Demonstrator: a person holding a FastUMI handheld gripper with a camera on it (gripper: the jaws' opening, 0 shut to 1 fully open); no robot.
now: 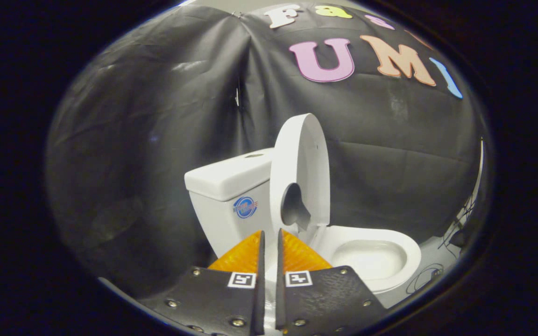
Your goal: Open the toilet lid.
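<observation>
Toilet lid up, bowl open.
Toilet against black wall; lid upright against tank, bowl rim exposed, open room alongside. Hand-held gripper nearly clenched, narrow gap, grasping nothing, just before lid.

Your gripper points forward and is held level, the two fingers side by side at the bottom of the gripper view. The fingers stand almost together, with only a thin slit between them from the tips down to the base, and nothing is caught in this slit. Each finger carries a small square marker near its base, both at equal height.
</observation>
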